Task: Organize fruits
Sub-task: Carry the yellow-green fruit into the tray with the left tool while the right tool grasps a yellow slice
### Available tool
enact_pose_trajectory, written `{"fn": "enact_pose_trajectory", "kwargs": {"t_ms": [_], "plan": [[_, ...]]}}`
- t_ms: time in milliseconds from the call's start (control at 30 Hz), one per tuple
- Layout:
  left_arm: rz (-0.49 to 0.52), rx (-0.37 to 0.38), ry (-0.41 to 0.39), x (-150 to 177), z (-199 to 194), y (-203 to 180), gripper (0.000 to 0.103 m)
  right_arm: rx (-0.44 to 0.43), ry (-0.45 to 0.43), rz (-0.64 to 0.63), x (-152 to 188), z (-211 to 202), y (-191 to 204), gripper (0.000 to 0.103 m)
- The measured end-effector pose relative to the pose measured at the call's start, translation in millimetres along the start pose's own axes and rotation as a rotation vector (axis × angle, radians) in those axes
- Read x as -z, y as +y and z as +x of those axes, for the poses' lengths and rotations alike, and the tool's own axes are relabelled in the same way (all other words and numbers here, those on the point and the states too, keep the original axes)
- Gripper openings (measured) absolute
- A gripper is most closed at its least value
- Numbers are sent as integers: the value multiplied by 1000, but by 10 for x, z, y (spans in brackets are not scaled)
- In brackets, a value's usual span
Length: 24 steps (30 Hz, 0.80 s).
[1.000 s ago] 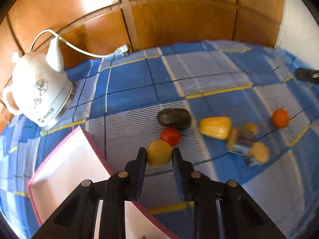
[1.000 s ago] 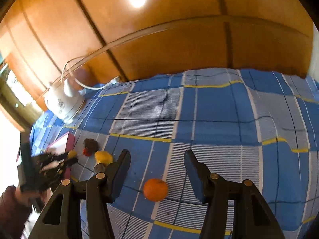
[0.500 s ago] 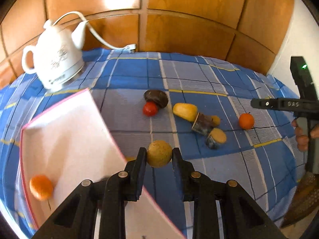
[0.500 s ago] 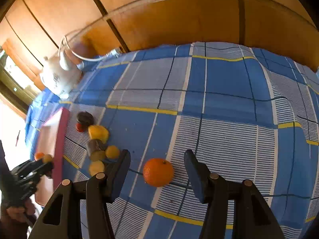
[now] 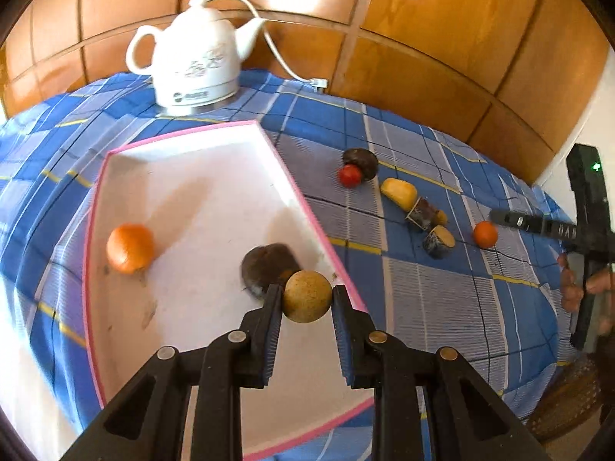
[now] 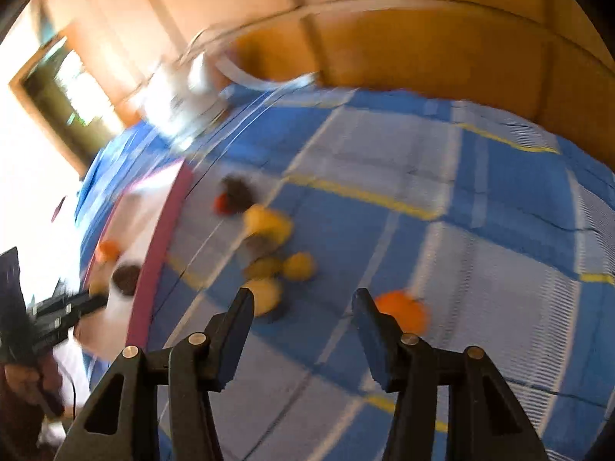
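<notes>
Your left claw (image 5: 307, 299), gripping the round tan fruit (image 5: 307, 296), has swung over the white tray (image 5: 184, 146) — lower it before releasing, left of the pink edge; your right claw (image 6: 303, 307), half-open, has narrowed, holding nothing.

The right gripper (image 6: 303, 313), fingers apart, hovers left of a blurred orange (image 6: 403, 309) on blue checked cloth (image 6: 480, 230).

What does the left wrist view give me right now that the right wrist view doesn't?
Only the left wrist view: the tan fruit clamped in the left gripper over the tray's edge, and a sharp kettle.

Only the right wrist view: the right gripper, jaws apart with nothing between them; they have just been closing a little. The loose orange lies just right of its right finger.

Both: the tray with an orange and a dark fruit inside, and the fruit cluster on the cloth.
</notes>
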<state>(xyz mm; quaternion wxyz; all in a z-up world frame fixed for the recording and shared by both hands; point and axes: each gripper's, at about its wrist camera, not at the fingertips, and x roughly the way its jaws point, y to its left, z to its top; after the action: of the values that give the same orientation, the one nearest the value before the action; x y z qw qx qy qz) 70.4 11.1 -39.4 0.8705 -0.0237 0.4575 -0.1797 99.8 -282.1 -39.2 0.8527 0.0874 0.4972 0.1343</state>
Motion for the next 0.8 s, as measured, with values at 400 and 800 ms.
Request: {"fn": "enact_pose_trajectory", "kwargs": {"t_ms": [400,800], "plan": [[-106,-25,-54,157,-282,432,26,130,123,-33,42,705,428,34],[-303,-63,-142,30,-549,1081,26,118,94,-103,451,501,652,34]]}}
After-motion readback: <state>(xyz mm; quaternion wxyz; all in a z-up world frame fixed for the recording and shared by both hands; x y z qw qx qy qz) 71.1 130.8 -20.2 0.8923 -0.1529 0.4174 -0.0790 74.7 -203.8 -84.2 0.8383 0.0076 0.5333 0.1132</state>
